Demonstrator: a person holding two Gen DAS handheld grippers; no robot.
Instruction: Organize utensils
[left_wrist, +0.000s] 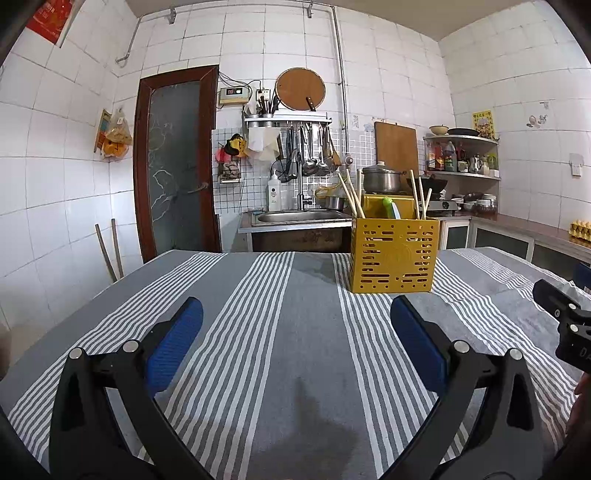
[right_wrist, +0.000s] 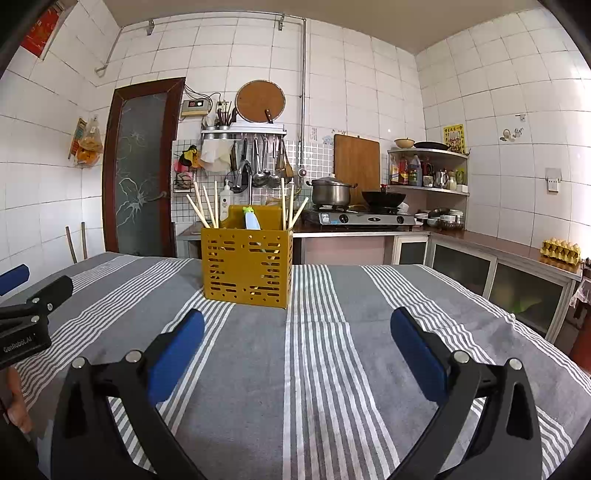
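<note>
**Holder on the bench, both grippers empty**

While the striped bench spreads wide, a yellow holder stands upright at its far side, holding chopsticks and a green-tipped utensil. Left gripper and right gripper hover with jaws spread, gripping nothing.

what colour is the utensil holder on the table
Mustard yellow, with slotted cut-outs; the utensil holder shows best in the right wrist view.
</note>
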